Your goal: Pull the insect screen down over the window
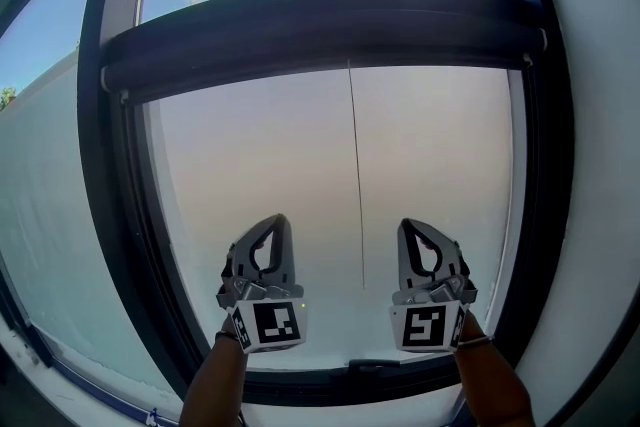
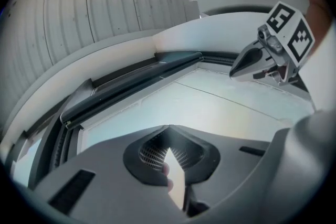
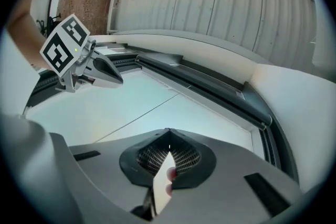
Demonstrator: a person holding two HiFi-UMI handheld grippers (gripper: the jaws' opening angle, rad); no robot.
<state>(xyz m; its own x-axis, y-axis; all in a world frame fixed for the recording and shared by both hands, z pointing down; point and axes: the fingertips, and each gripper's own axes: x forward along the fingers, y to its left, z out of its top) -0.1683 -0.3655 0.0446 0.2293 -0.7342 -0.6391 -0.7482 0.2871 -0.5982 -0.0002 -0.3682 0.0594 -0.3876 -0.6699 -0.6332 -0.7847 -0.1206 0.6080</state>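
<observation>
**Step in hand (judged):** the reach for the screen, with no grip made yet.

**Grippers:** The left gripper point(image 1: 281, 221) and right gripper point(image 1: 405, 225) point upward side by side in front of the window pane point(image 1: 440, 165). Both have their fingers clenched on nothing. Each gripper view shows the pads pressed together and bare.

**Task's thing:** The dark screen bar point(image 1: 330, 35) runs across the window well above both sets of fingertips, so the screen appears not drawn down. A thin cord point(image 1: 356, 185) hangs from the bar between the grippers, nearer the right fingers.

**Next move (judged):** release the fingers, close on the bar or the cord, then draw down evenly.

**Surroundings:** Nothing stands between fingers and bar. The window frame point(image 1: 110, 195) lies outboard of the left fingers. Whether the haze beyond the fingertips is mesh cannot be told.
</observation>
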